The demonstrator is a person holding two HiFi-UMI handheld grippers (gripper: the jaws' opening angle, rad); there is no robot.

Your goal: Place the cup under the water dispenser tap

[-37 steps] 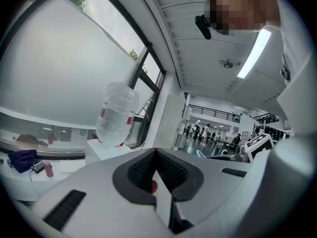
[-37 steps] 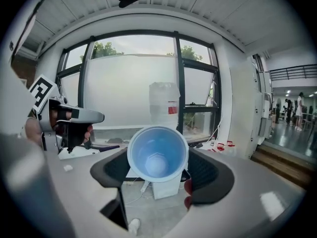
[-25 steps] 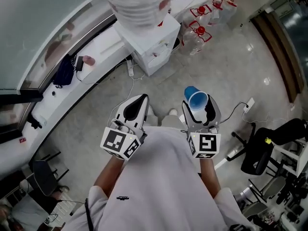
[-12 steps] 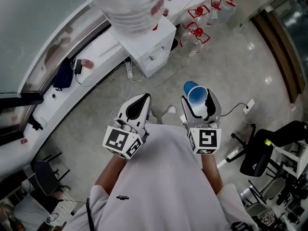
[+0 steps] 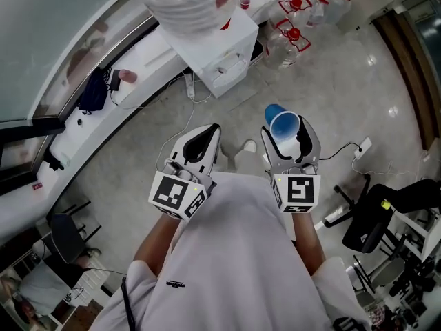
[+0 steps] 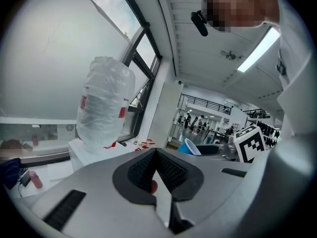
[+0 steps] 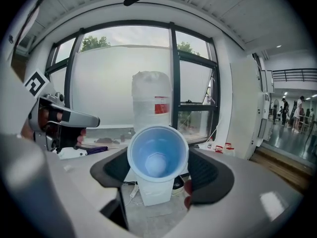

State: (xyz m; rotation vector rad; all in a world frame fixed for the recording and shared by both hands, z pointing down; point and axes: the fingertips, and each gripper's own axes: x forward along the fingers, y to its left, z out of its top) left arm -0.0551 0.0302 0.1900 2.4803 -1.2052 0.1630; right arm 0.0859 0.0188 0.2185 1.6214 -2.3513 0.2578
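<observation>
the right gripper (image 5: 284, 135) holds the blue cup (image 5: 283, 125): its jaws stand partly apart and press on the cup wall from both sides. the cup is carried tilted, mouth turned back toward the person and base leading. this probably suits transport only, and the cup likely needs righting before it goes under the tap. the cup is empty. it is well apart from the water dispenser (image 5: 222, 55), which stands ahead with a large bottle (image 5: 187, 2) seated on top. the bottle's fill level cannot be read. the left gripper (image 5: 202, 142) has its jaws fully together on nothing and is held beside the right, apparently free to assist.
</observation>
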